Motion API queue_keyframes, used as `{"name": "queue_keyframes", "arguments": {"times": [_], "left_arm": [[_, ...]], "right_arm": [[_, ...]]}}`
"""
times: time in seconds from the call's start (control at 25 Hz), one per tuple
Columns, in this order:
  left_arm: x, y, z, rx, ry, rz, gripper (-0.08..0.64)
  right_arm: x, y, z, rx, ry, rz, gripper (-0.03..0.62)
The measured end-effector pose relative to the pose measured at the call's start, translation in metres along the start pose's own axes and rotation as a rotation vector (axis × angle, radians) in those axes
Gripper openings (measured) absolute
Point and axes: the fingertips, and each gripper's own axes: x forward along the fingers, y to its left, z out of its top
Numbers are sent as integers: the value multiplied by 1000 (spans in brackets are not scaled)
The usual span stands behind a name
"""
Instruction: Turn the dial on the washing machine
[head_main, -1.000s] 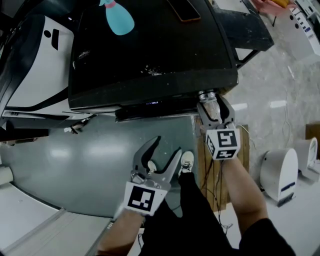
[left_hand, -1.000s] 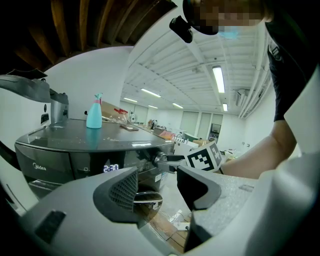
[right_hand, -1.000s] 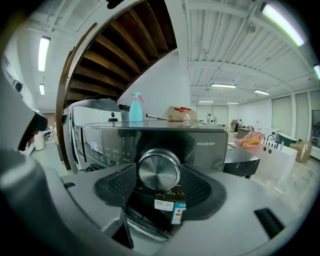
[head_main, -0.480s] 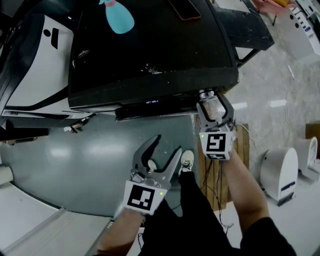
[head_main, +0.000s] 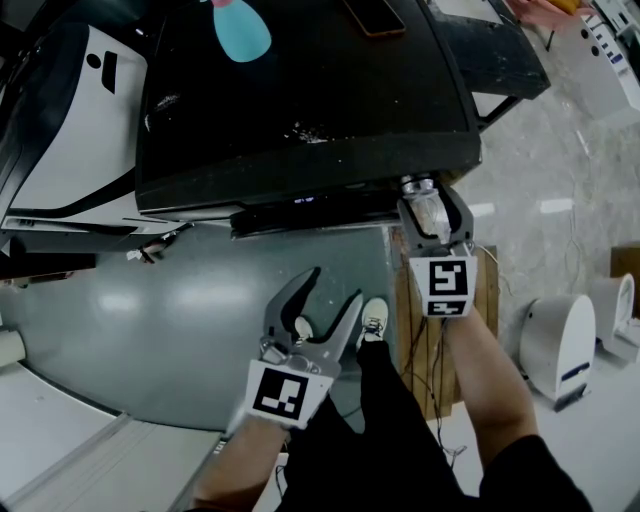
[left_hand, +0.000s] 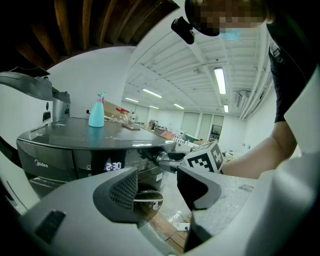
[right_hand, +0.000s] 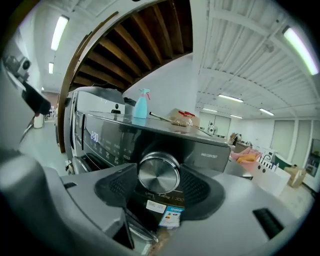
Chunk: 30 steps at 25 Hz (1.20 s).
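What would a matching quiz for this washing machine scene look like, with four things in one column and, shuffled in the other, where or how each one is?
Things:
1. dial
2. blue spray bottle
3. left gripper
4. display

Place or state:
A. stands on top of the washing machine
B. jaws apart, nothing between them
C. clasped between the jaws of the right gripper
D. lit, showing 2:30

Pairs: 1-C, 2-A, 3-B, 4-D
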Motion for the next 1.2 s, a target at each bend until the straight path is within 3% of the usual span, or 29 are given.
{"name": "queue_keyframes", "arguments": {"times": [0.24,0.4,0.68,1.2], "left_arm": [[-2,1,-1,-2,-1,2,225],[-6,1,-2,-1,1,2,225],[-15,3,0,-2,-5,0,225],[-50,13,38,47,-58,-51,225]], "right_arm": [[1,-5,-4,147,-20,23,267],[1,-5,-4,195,-26,20,270],[-7,-2,1,177,-29,0,284],[-55,21,69,178,-115,-17,245]]}}
